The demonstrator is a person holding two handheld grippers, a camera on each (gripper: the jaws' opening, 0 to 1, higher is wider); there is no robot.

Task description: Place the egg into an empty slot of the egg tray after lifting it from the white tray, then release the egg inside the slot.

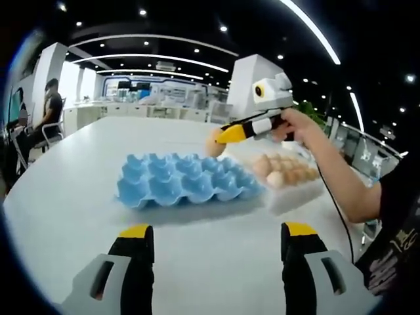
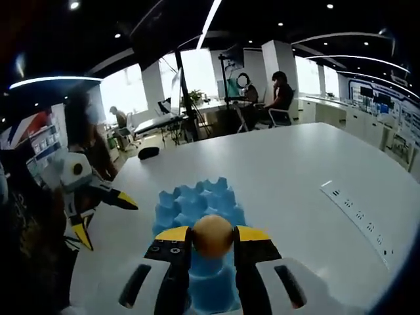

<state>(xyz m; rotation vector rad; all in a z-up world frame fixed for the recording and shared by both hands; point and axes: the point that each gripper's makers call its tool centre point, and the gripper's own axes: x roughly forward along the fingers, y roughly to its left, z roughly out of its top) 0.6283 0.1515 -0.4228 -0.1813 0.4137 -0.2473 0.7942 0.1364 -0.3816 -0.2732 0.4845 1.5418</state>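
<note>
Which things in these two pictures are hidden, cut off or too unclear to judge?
- Right gripper view: the egg and right gripper cover the near slots of the blue egg tray.
- Left gripper view: the white tray is pale and blurred; its egg count is unclear.
- Left gripper view: the left gripper is cut off below.

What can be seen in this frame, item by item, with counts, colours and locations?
Egg tray: one, blue, empty slots, on the table.
Held egg: one, brown, clamped between the right gripper's jaws above the blue tray.
White tray: one, beside the blue tray, holding several brown eggs.
Table: one, white, large.
Power strip: one, white, on the table.
Seated people: one in the background of each view, at desks.
Right gripper: black with yellow tips, shut on the egg.
Left gripper: black with yellow tips, open, low over the table.
Person's hand: holds the right gripper.
</note>
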